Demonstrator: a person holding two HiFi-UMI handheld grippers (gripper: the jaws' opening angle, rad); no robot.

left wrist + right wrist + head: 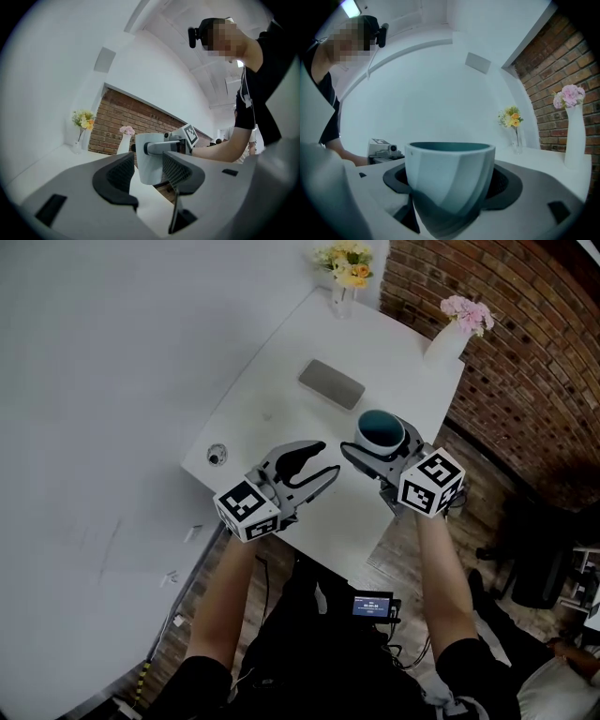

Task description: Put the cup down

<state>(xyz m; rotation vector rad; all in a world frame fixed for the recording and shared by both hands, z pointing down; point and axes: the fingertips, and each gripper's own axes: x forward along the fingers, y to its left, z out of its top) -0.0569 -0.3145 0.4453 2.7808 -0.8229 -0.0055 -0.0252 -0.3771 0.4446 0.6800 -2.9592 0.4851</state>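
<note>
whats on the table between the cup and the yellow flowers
A flat grey pad lies between the cup and the yellow flowers, on the white table; the head view shows it.

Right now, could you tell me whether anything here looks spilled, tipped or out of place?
Nothing stands out. The cup sits upright in the right gripper, the yellow-flower vase and the pink-flower vase stand upright, the grey pad lies flat, and the table shows no spill.
</note>
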